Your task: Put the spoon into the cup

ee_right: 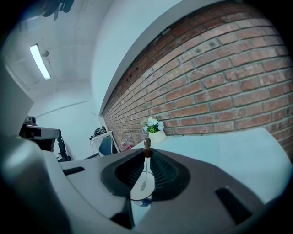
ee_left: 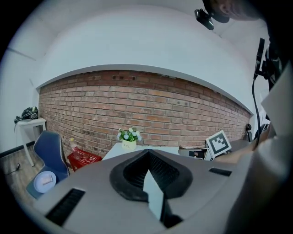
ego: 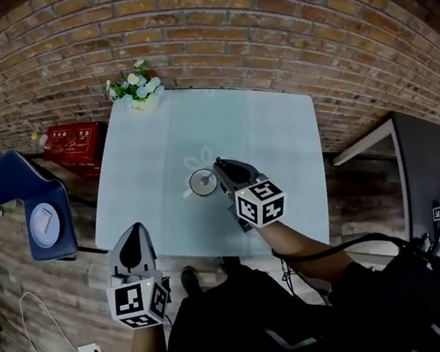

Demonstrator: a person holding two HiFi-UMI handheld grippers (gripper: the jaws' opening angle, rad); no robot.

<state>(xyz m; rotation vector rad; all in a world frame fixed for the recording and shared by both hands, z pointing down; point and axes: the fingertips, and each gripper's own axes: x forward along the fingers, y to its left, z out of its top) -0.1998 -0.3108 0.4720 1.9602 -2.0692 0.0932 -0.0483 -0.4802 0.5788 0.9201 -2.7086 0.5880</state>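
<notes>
Right gripper (ee_right: pixel 146 155) pinches spoon (ee_right: pixel 147 146) upright — cup (ego: pixel 203 182) just beneath its bowl.

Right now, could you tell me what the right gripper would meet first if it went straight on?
Probably the white pot of flowers at the pale table's far edge. The right gripper, shut on the brown-tipped spoon, aims at it but tilts down, so the table might come first; depth unclear.

We see rough, matt brick on the wall (ego: pixel 262 30) and a smooth, faintly glossy table (ego: pixel 281 144). The left gripper (ee_left: pixel 149 153) and right gripper (ee_right: pixel 146 154) look like matt grey plastic. The spoon (ee_right: pixel 147 145) has a thin metal stem.
</notes>
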